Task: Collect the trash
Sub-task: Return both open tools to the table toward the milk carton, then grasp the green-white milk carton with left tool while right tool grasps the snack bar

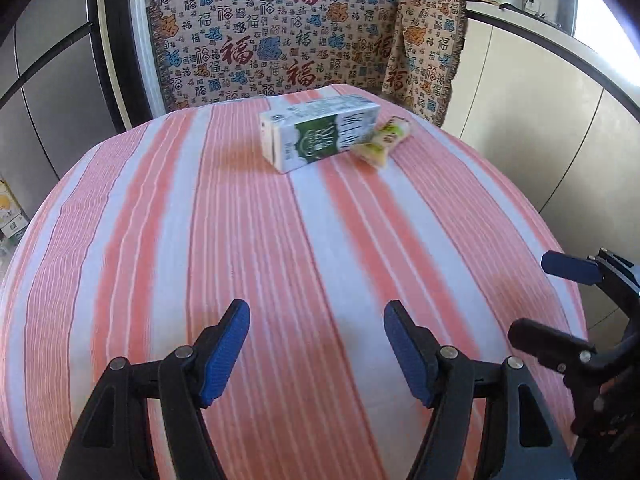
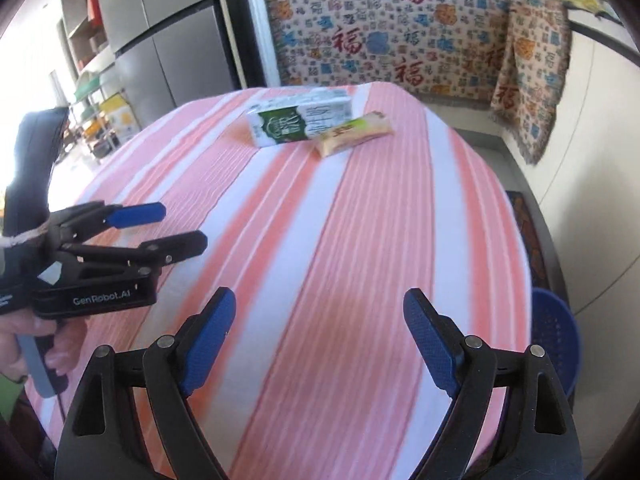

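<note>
A white and green milk carton point(image 1: 316, 130) lies on its side at the far end of the pink striped table point(image 1: 240, 240). A yellow-green snack wrapper point(image 1: 386, 140) lies against its right end. Both show in the right wrist view too: the carton point(image 2: 300, 120) and the wrapper point(image 2: 354, 134). My left gripper point(image 1: 316, 320) is open and empty over the near part of the table. My right gripper point(image 2: 320, 312) is open and empty, also near the front. Each gripper shows in the other's view: the right one point(image 1: 560, 300) and the left one point(image 2: 176, 228).
A blue plastic basket point(image 2: 554, 336) stands on the floor off the table's right edge. A chair back draped with a patterned cloth point(image 1: 280, 36) stands behind the table. A grey fridge point(image 2: 160, 32) is at the far left, white cabinets point(image 1: 520, 120) at the right.
</note>
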